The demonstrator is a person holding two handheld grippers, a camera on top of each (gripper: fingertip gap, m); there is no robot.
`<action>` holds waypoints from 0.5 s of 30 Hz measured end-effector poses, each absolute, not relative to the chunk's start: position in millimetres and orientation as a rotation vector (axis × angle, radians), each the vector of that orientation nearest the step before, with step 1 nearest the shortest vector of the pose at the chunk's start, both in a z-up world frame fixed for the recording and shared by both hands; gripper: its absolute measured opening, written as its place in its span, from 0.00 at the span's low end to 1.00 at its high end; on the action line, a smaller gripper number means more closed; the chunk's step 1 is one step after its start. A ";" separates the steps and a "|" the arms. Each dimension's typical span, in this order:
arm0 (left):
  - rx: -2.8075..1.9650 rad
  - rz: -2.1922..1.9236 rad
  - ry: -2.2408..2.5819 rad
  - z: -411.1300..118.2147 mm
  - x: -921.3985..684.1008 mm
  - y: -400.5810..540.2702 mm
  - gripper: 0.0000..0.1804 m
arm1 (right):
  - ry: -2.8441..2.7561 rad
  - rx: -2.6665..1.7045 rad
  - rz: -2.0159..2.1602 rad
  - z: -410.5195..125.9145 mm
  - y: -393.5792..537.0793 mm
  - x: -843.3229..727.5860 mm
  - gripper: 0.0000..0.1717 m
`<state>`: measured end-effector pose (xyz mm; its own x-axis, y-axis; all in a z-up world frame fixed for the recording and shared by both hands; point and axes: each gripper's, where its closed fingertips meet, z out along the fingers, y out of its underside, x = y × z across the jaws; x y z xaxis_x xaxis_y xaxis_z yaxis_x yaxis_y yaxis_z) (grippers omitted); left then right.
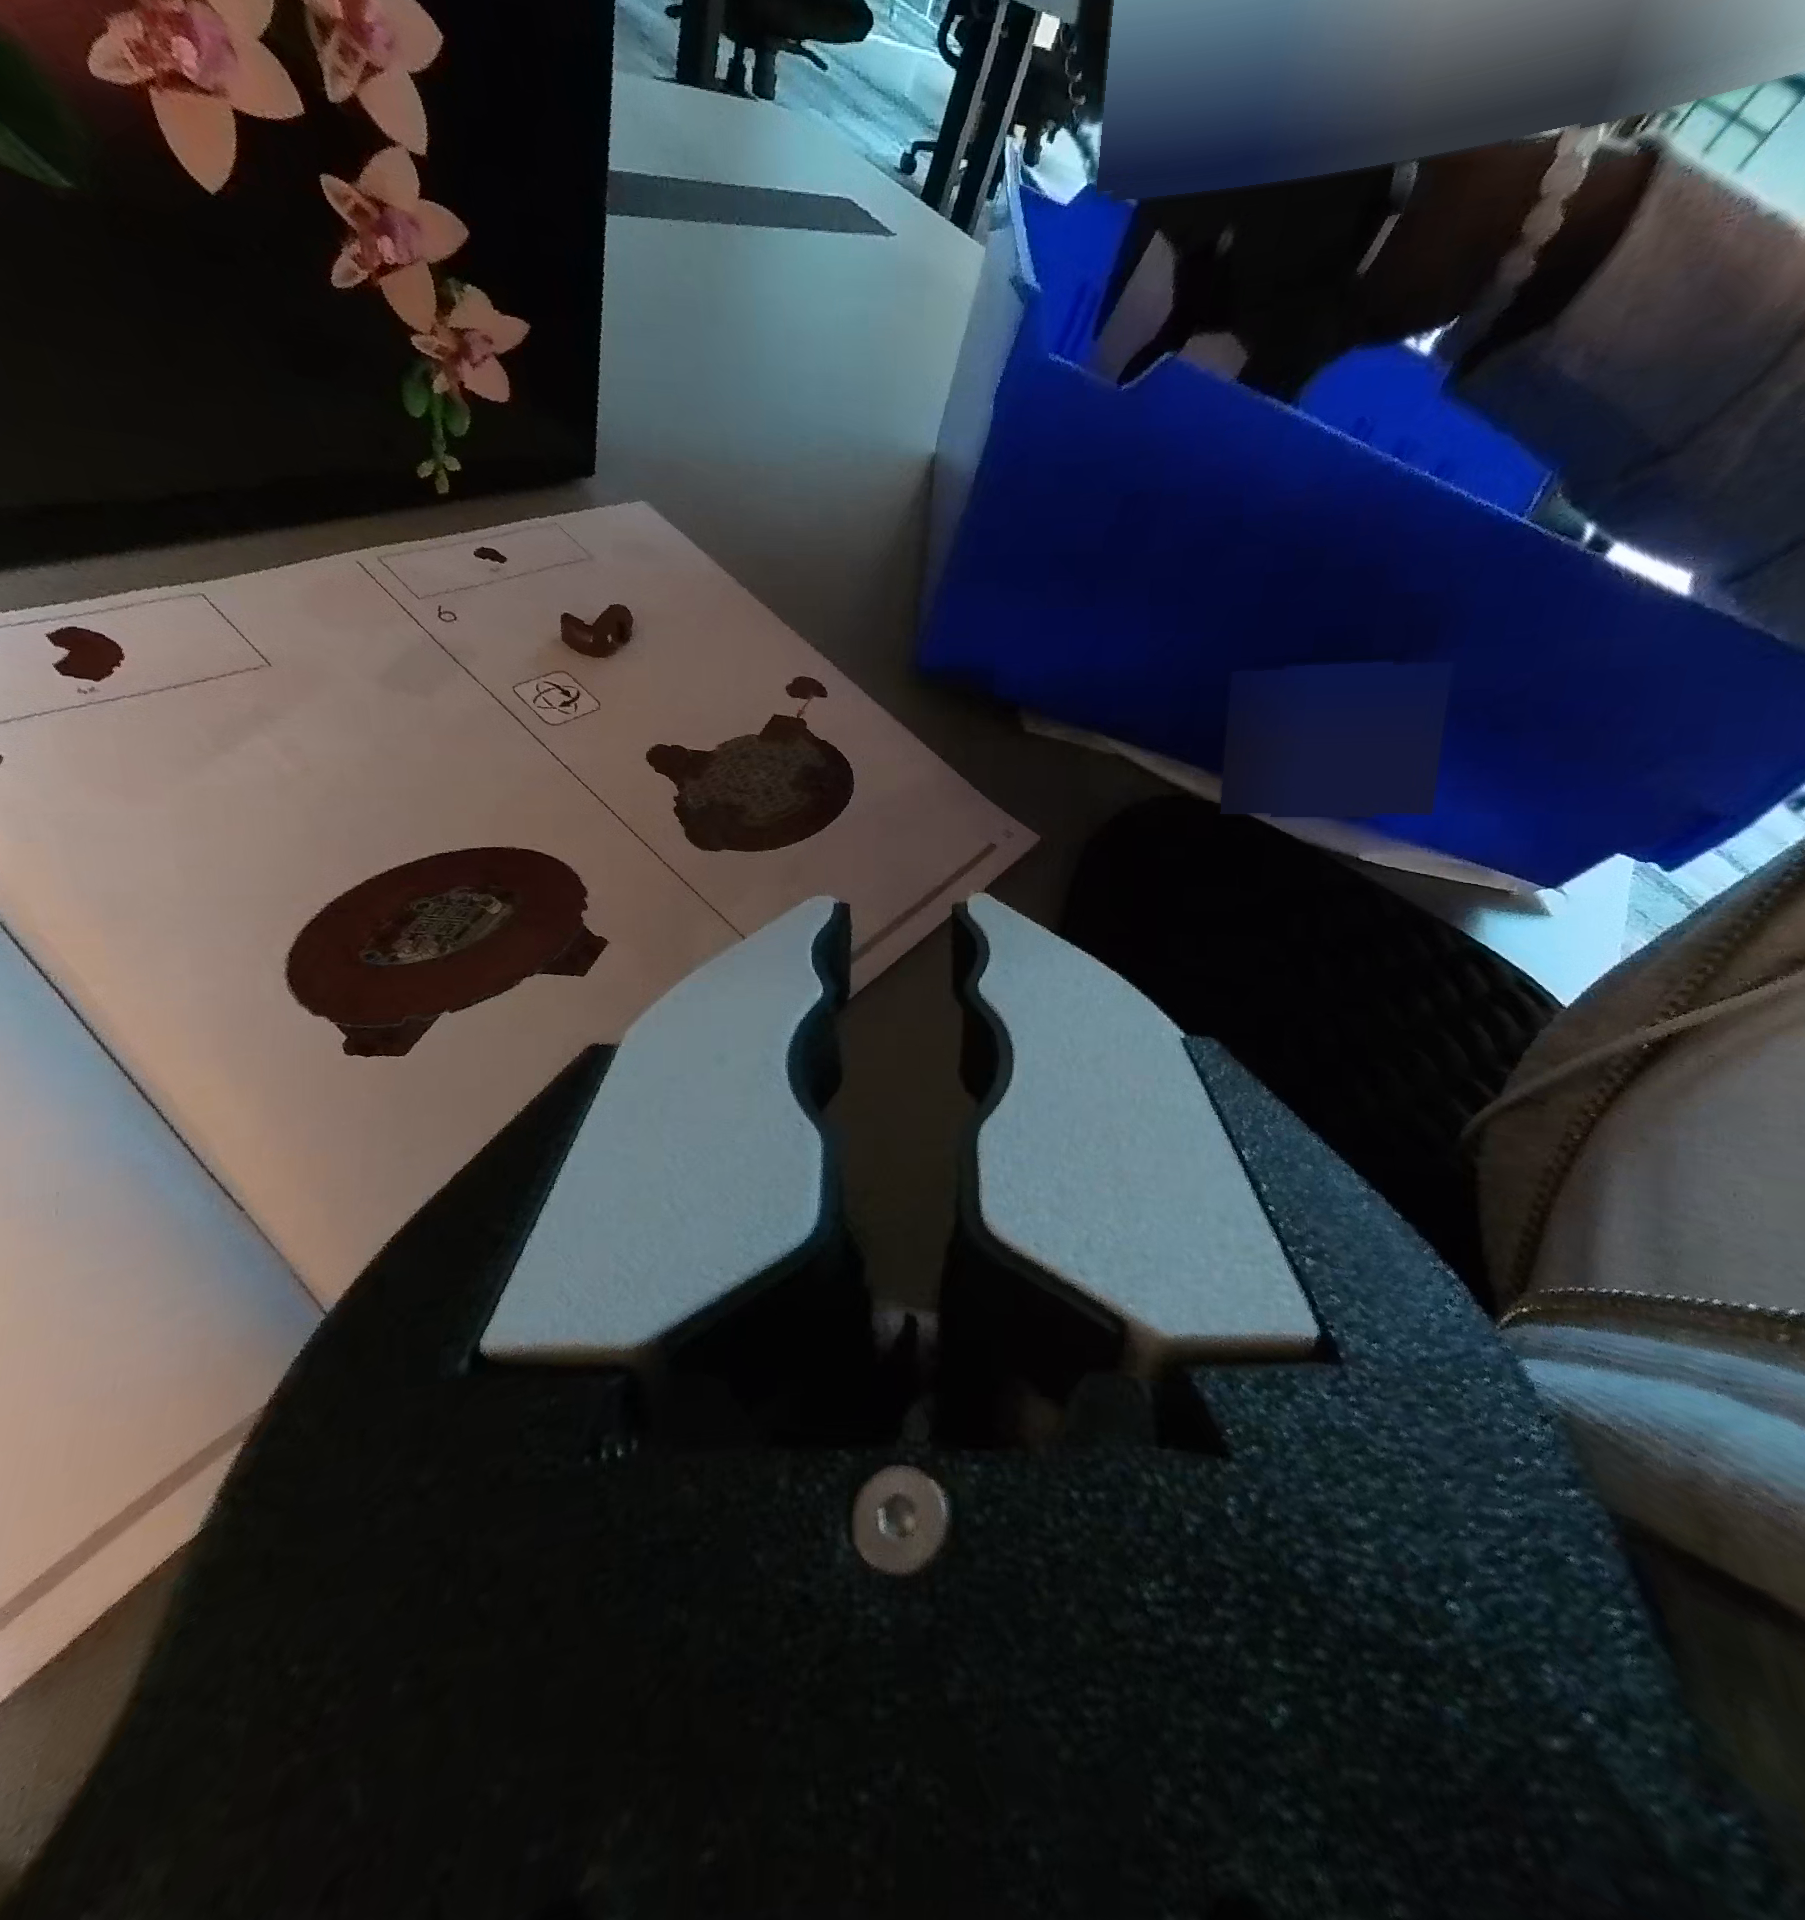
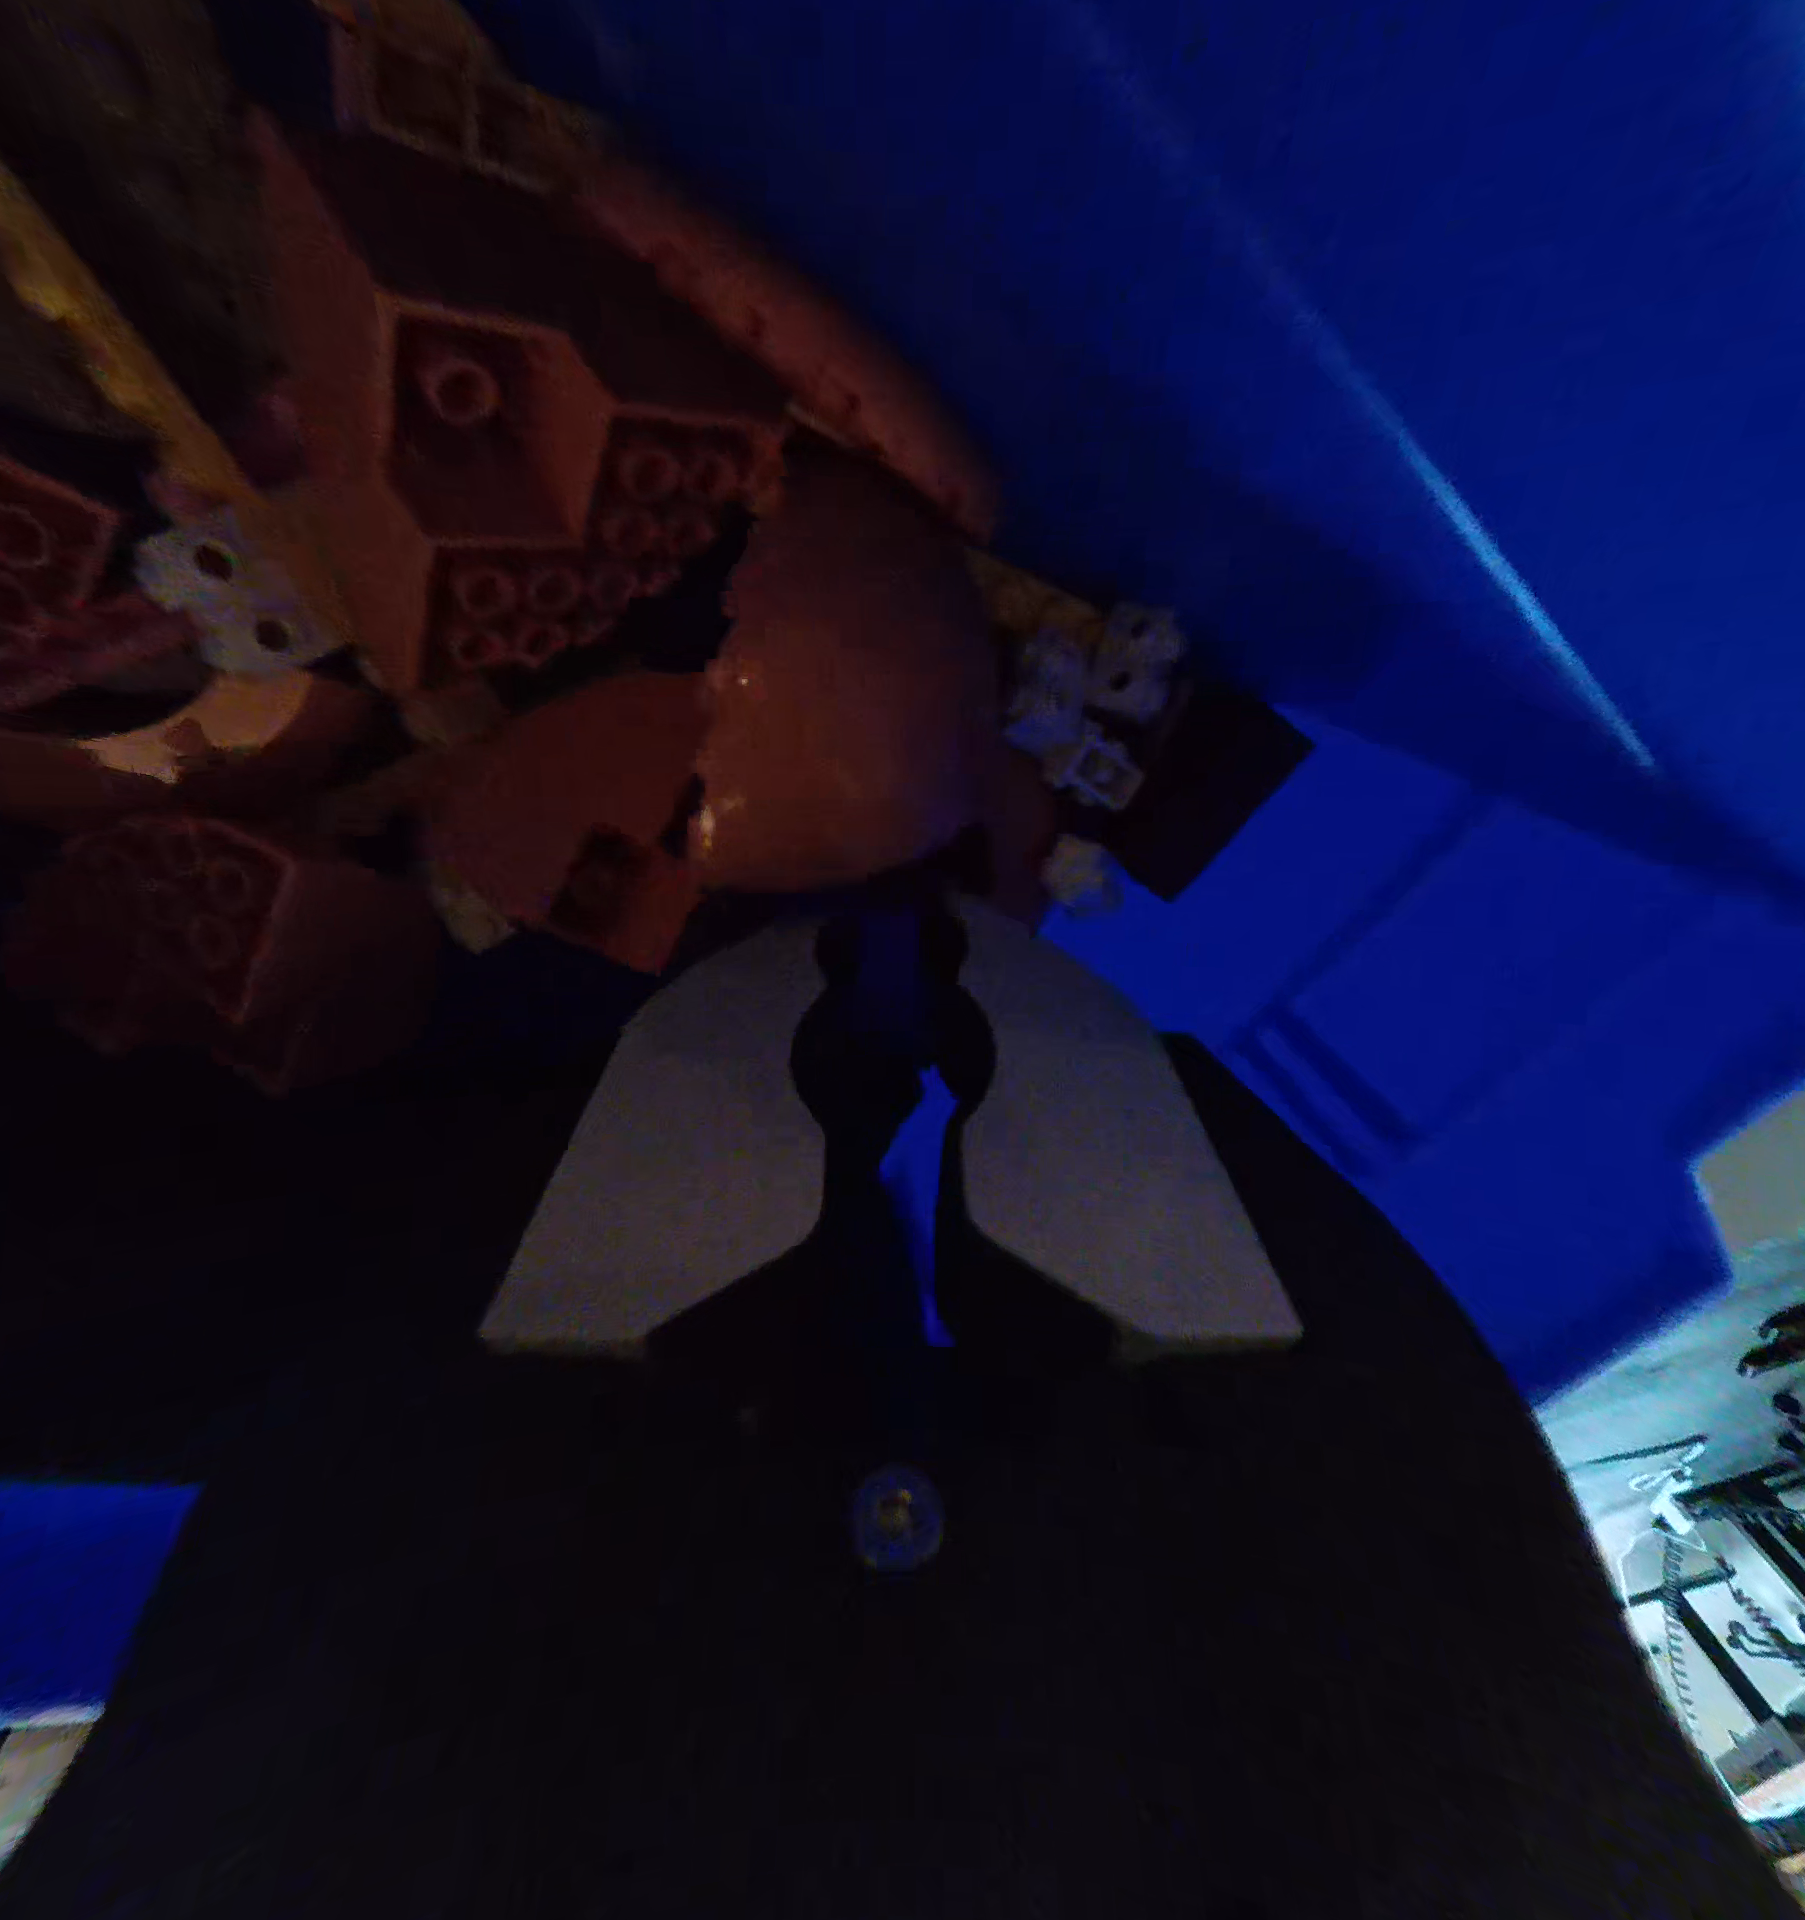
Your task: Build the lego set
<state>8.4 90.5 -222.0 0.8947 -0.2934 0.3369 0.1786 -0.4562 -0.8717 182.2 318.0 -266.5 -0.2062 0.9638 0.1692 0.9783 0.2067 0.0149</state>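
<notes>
Your left gripper (image 1: pixel 900 914) is hovering beside the booklet (image 1: pixel 462 831), fingers apart and bare. Your right gripper (image 2: pixel 893 935) is reaching inside the blue bin (image 2: pixel 1293 416), fingers slightly apart at the brown bricks (image 2: pixel 836 707), gripping nothing.

Brown bricks (image 2: pixel 524 540) lie heaped in the blue bin (image 2: pixel 1293 364) — one rounded, glossy, nearest the right hand-held gripper (image 2: pixel 893 935).

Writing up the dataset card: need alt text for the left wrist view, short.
The left gripper hovers with its two grey fingers slightly apart and nothing between them, over the corner of an open instruction booklet showing brown brick-model steps. A small brown brick piece lies on the page; a blue bin stands to the right, and an orchid picture behind.
</notes>
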 end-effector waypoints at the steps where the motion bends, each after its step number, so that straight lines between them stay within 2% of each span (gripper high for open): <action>1: -1.967 -0.542 0.082 -221.3 8.1 90.4 0.10 | -2.338 -1.890 -0.191 -267.0 319.5 181.2 0.07; 9: -1.959 -0.552 0.072 -220.4 6.9 90.3 0.10 | -2.378 -1.909 -0.213 -265.0 317.6 189.3 0.03; 15: -1.950 -0.563 0.067 -219.2 6.4 90.1 0.10 | -2.162 -1.879 0.114 -192.9 309.2 163.8 0.03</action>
<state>6.4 90.1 -219.2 0.8874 -0.2942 0.3550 0.2029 -0.4421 -0.8737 163.8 309.2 -192.9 -0.1191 0.9809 0.1536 0.9593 0.1536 -0.2368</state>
